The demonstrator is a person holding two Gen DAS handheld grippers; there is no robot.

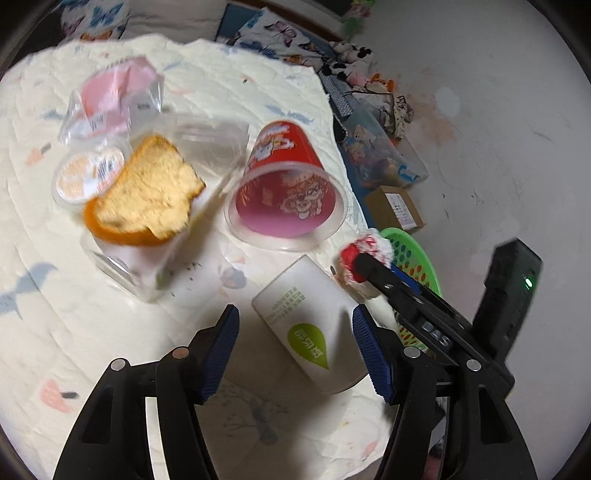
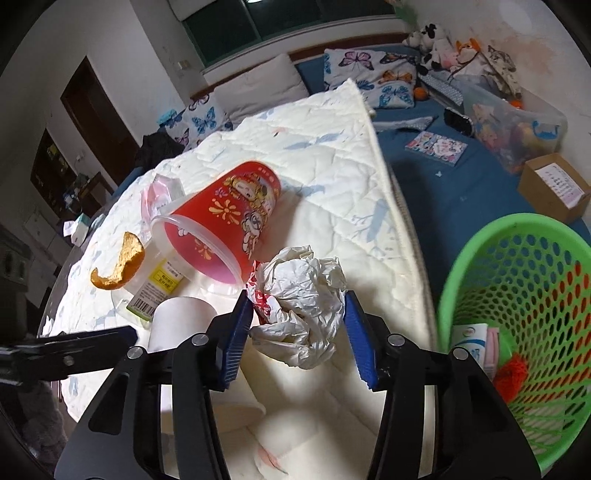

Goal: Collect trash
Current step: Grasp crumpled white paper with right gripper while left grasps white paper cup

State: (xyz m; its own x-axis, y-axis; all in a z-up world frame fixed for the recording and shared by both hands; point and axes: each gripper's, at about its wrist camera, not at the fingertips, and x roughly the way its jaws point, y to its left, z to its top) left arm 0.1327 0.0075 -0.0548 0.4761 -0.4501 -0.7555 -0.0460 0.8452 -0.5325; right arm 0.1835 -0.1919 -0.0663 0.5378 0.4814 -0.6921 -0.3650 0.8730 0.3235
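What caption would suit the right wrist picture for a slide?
Right gripper pinches a crumpled paper wad above the quilt, green basket alongside.

A blue bed (image 2: 454, 192) fills the back of the room. A white quilt (image 2: 332, 184) with little pale pictures lies over one side of it. Butterfly pillows (image 2: 373, 79) sit at the head of the bed, near the dark window (image 2: 280, 22). Soft toys (image 2: 443, 48) are piled in the far corner of the bed. A clear plastic box (image 2: 517, 125) and a small brown cardboard box (image 2: 552, 186) rest on the bed by the wall. A little picture book (image 2: 436, 147) lies flat on the bed. A dark door (image 2: 99, 122) stands well apart from the bed.
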